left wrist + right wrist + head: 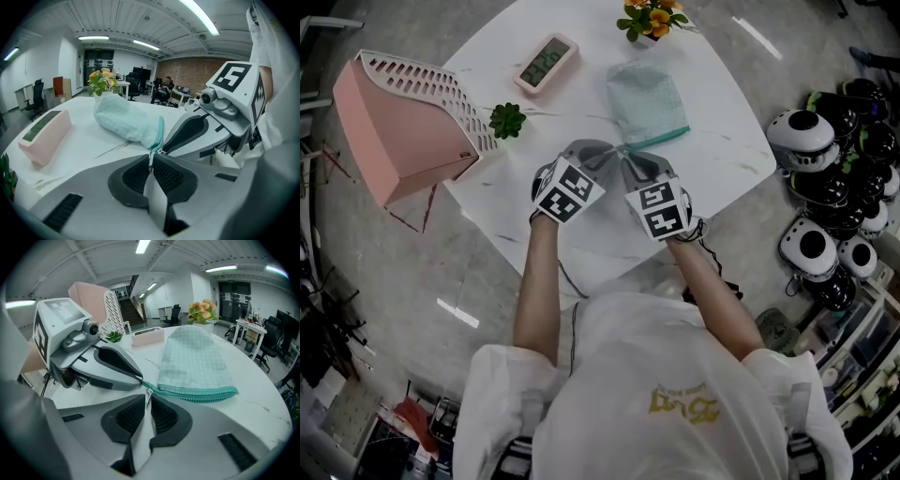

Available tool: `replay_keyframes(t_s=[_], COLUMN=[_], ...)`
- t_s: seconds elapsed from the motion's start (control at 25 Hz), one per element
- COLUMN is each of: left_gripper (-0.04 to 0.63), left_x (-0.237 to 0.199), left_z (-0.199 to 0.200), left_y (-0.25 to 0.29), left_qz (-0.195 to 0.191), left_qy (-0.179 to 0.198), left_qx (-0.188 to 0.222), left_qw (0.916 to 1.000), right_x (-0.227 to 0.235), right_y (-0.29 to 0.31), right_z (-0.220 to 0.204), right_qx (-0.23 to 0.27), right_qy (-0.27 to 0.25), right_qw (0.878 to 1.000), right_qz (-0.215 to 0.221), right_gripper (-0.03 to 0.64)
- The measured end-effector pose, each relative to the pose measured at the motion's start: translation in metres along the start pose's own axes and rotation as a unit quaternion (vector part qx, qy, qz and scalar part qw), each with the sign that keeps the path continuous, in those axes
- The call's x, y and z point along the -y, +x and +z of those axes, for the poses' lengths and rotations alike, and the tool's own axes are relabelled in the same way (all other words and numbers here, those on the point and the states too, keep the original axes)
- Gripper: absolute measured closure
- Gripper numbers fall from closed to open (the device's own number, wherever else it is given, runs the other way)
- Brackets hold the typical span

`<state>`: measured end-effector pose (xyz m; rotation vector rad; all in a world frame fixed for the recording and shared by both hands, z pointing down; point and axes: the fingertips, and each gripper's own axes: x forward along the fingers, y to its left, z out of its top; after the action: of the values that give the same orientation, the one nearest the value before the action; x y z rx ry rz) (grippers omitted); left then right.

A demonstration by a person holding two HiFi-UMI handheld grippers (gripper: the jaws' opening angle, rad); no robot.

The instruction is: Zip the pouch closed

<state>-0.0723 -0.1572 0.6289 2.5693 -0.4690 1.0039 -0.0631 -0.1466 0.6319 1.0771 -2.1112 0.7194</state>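
Observation:
A pale mint checked pouch (647, 101) with a teal zipper (201, 393) lies on the white marble table (727, 122), its zipper edge towards me. Both grippers meet at the pouch's near left corner. In the left gripper view my left gripper (152, 161) is shut on the teal tail at the zipper's end (160, 136). In the right gripper view my right gripper (149, 398) is shut with the small silver zipper pull (149, 391) pinched between its pads. From the head view the left gripper (613, 150) and right gripper (627, 156) touch tip to tip.
A pink digital clock (546, 62) and a small green plant (507, 120) stand left of the pouch. A pink slatted rack (403, 117) overhangs the table's left edge. A flower pot (652, 17) sits behind the pouch. Several black-and-white helmets (825, 187) lie on the floor to the right.

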Motion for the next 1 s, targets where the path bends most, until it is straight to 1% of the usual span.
replay_keyframes(t_s=[0.16,0.36,0.84,1.0], left_gripper=[0.553,0.555,0.558,0.558], left_x=[-0.0004,-0.0013,-0.0042,-0.0030], left_z=[-0.0004,-0.0004,-0.0023,-0.0031], left_y=[0.0012,0.0044,0.0073,0.0070], left_qz=[0.002,0.011,0.019,0.023], left_qy=[0.002,0.012,0.011,0.014], left_qx=[-0.003,-0.013,-0.024,-0.022], left_qw=[1.0000,0.9998,0.9995,0.9994], right_x=[0.0026,0.0045,0.0065,0.0065], right_y=[0.0013,0.0012,0.0001,0.0006], right_z=[0.0000,0.0004,-0.0001,-0.0005], right_qx=[-0.007,-0.006,0.015,0.012], right_qy=[0.006,-0.002,-0.028,-0.021], right_qw=[1.000,1.000,0.999,1.000], right_qz=[-0.006,-0.015,-0.026,-0.013], right_gripper=[0.577,0.589,0.600,0.600])
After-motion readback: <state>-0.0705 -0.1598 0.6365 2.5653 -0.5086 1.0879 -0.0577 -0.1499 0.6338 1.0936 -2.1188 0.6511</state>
